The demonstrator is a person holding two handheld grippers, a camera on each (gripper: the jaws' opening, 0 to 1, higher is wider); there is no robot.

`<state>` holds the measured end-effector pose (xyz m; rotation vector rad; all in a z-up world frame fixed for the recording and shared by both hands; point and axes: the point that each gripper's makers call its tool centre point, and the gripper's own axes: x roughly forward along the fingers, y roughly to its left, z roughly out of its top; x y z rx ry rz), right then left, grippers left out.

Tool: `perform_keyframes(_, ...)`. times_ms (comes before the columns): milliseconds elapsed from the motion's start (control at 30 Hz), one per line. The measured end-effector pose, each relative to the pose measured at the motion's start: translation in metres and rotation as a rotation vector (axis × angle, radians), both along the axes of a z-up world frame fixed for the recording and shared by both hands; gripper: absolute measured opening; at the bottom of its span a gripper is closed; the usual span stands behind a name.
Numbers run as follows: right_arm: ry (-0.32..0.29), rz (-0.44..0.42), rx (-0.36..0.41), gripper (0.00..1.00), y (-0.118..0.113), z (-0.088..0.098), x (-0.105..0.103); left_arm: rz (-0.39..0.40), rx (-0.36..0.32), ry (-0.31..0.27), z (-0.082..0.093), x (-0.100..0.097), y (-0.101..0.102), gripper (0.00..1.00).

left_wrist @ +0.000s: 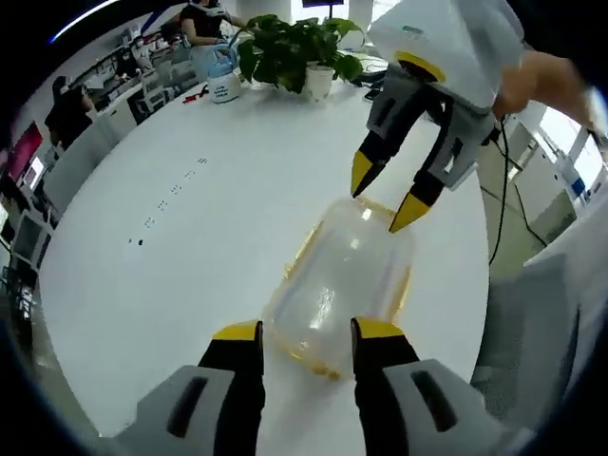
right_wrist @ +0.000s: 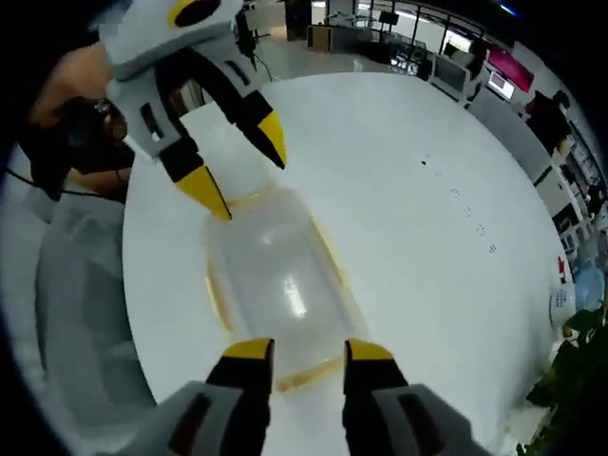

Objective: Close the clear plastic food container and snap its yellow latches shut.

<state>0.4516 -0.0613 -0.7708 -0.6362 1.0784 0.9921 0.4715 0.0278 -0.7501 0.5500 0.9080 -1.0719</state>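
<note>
Two grippers, both spread wide: left gripper (left_wrist: 306, 330) at one end of the container, right gripper (right_wrist: 297, 350) at the other end, tips pointing at each other. One clear container (left_wrist: 339, 283) with yellow edges, lying between them on one white table (left_wrist: 190, 237). One potted plant (left_wrist: 299, 49) far back.

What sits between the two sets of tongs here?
The clear container with its yellow-edged lid lies on the white table, spanning the stretch between the left tongs and right tongs. The right gripper view shows the same.
</note>
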Motion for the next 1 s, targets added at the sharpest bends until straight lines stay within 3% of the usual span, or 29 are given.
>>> perform_keyframes(400,-0.001,0.057,0.032,0.23,0.012,0.001,0.001,-0.114,-0.001,-0.037,-0.001,-0.002,-0.018,0.3)
perform_keyframes(1000,-0.008,0.107,0.075,0.21,0.028,0.0,0.004,-0.17,-0.025,-0.033,-0.006,-0.009,-0.042,0.27)
